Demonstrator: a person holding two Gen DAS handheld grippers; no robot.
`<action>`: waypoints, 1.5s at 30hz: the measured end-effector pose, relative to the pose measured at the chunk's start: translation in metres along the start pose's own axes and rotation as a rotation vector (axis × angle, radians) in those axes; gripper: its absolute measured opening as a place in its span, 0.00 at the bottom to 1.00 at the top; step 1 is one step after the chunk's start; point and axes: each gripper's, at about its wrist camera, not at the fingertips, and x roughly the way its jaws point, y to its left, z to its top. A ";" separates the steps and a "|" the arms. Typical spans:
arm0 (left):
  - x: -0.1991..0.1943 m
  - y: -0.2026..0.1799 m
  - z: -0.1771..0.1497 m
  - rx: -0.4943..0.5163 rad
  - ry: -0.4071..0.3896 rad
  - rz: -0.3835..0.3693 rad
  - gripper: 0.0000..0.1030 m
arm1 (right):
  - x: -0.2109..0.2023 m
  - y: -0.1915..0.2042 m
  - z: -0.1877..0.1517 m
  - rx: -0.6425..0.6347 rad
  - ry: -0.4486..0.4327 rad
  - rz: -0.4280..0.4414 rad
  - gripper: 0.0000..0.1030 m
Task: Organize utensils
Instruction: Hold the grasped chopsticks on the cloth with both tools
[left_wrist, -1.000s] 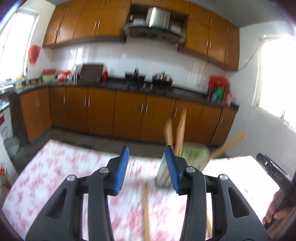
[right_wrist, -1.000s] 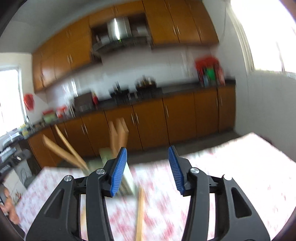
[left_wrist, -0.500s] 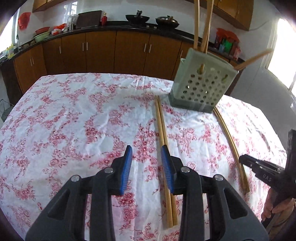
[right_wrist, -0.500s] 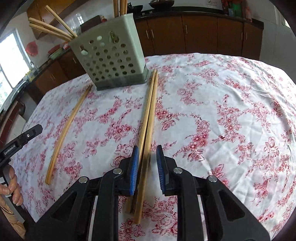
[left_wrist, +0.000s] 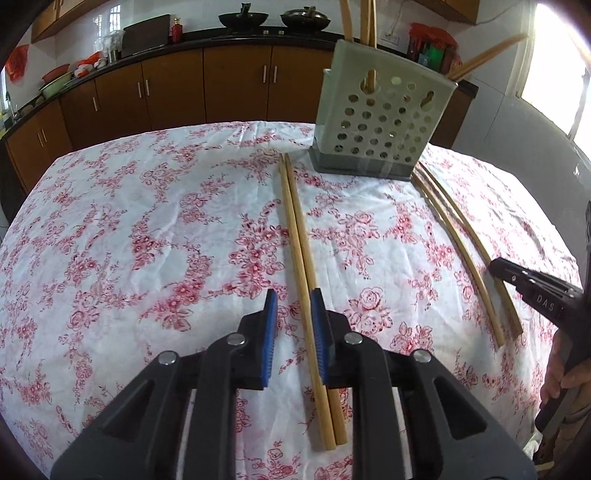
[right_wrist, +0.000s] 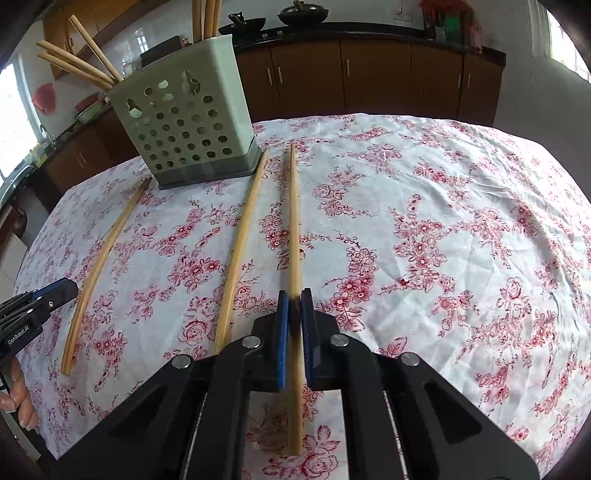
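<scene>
Right wrist view: right gripper (right_wrist: 294, 306) clamped on one chopstick (right_wrist: 293, 221), blurred near pads. Second chopstick (right_wrist: 240, 243) alongside on tablecloth (right_wrist: 443, 221). Holder (right_wrist: 184, 122) behind, stick tops cut off. Left gripper (left_wrist: 291, 317) parted, straddling pair (left_wrist: 295, 229).

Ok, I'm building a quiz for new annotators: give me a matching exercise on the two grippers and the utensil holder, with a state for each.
1. left gripper
2. right gripper
3. utensil holder

a. shut on a chopstick
b. upright, standing chopsticks inside
c. open around the chopstick pair

Pairs: 1-c, 2-a, 3-b.
</scene>
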 end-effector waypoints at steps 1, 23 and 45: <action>0.002 -0.001 -0.001 0.008 0.006 0.004 0.18 | 0.000 0.000 -0.001 0.003 -0.003 0.004 0.08; 0.021 0.039 0.015 -0.096 -0.003 0.143 0.09 | 0.001 -0.028 0.008 0.038 -0.037 -0.084 0.08; 0.021 0.045 0.012 -0.121 -0.022 0.096 0.10 | 0.002 -0.028 0.008 0.033 -0.036 -0.086 0.08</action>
